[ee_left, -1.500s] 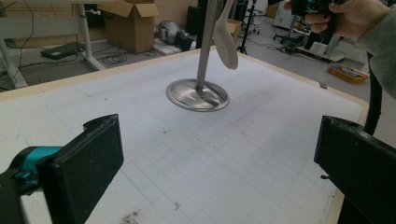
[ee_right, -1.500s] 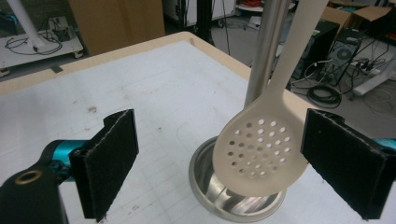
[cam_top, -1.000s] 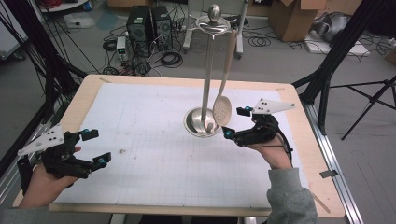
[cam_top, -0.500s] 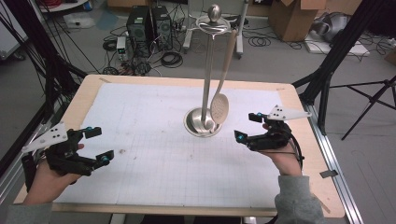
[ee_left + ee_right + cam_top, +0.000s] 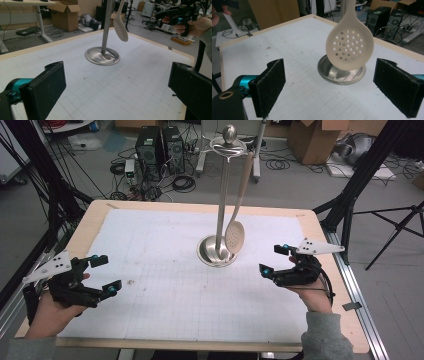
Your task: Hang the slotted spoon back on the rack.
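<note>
Nearest the person, the left gripper point(image 5: 102, 275) hangs over the near-left part of the table point(image 5: 150, 320), its jaws spread wide with nothing between them. The left gripper view shows only bare gridded white paper point(image 5: 125, 87) in that gap. Across the table, the right gripper point(image 5: 274, 261) hangs over the right side, jaws likewise wide apart and empty, pointing toward the middle. In the right gripper view its two black pads point(image 5: 270, 85) frame the cream-coloured perforated plastic skimmer spoon point(image 5: 349, 47), which hangs well ahead of them, untouched.

That skimmer spoon point(image 5: 235, 236) hangs by the top of its long handle from the ring at the head of the polished steel utensil stand point(image 5: 220, 195), its round bowl dangling just above the stand's shallow round steel base dish point(image 5: 216, 255). The dish holds nothing but the foot of the pole; the spoon's bowl looks to hover over its right rim, and I cannot tell whether it touches.

As I judge it, the risk lies in the free-hanging spoon. A touch from one pad first would set it swinging out of the jaws. A sideways pull could tip the tall, narrow stand or drag it across the paper. It needs an upward lift to clear the ring.

Beyond the table lie floor cables, computer towers point(image 5: 160, 150) and cardboard boxes point(image 5: 310, 140).
</note>
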